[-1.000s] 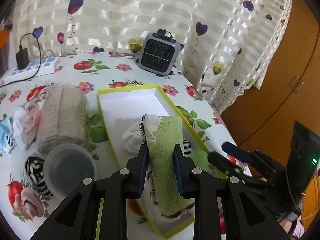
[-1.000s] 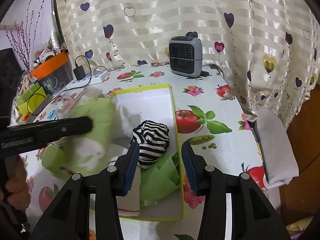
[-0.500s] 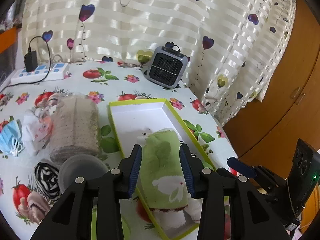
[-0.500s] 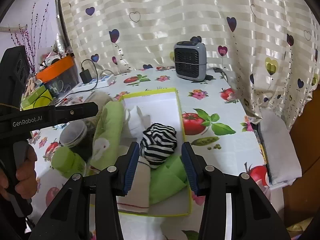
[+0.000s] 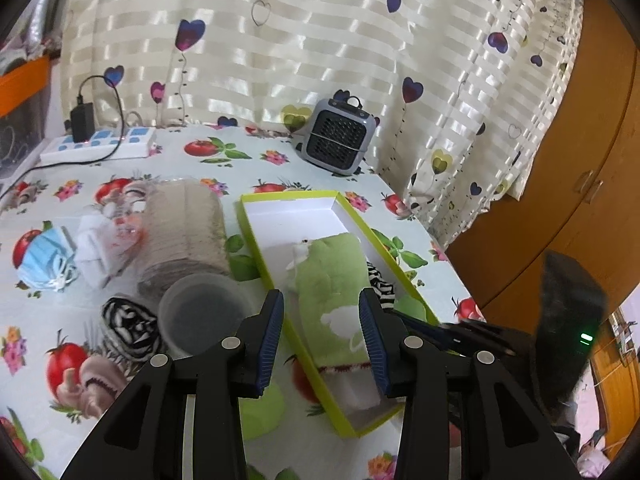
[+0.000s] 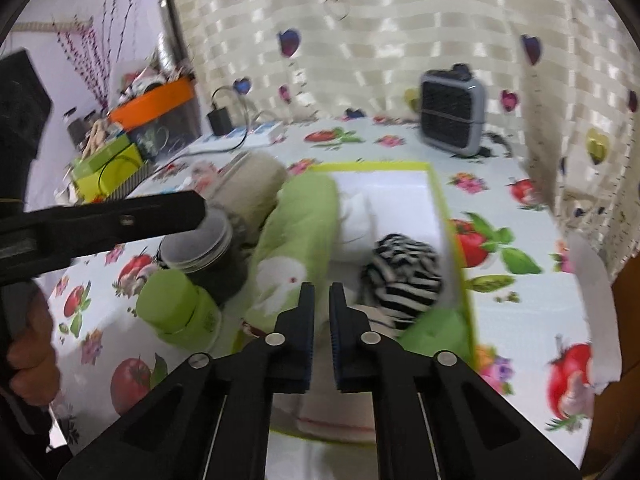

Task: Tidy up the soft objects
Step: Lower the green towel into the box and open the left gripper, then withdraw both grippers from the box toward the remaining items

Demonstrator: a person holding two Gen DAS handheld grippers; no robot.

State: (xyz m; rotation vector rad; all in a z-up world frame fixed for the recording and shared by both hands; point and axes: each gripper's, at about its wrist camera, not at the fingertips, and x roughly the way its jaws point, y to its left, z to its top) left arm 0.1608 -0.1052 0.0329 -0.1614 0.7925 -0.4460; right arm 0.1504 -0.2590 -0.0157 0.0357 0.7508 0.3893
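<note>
A white box with a lime-green rim [image 5: 288,216] lies on the fruit-print tablecloth. In it rests a rolled green towel [image 5: 332,280] [image 6: 304,232], beside a striped sock [image 6: 404,276], a white cloth [image 6: 356,224] and a green folded cloth [image 6: 436,332]. My left gripper [image 5: 321,312] stands open just short of the towel, touching nothing; one of its fingers [image 6: 160,216] crosses the right wrist view. My right gripper [image 6: 322,296] hovers over the box's near end. Its jaws are closing to a narrow slit with nothing between them.
Left of the box are a beige roll [image 5: 184,232], a clear jar [image 5: 200,312], another striped sock [image 5: 128,320], a blue mask [image 5: 44,256] and a green bottle [image 6: 176,312]. A grey heater [image 5: 336,142] and a power strip [image 5: 100,146] stand at the back.
My left gripper opened, let the green towel drop into the box and drew back. My right gripper went from wide open to nearly closed and swung left over the box.
</note>
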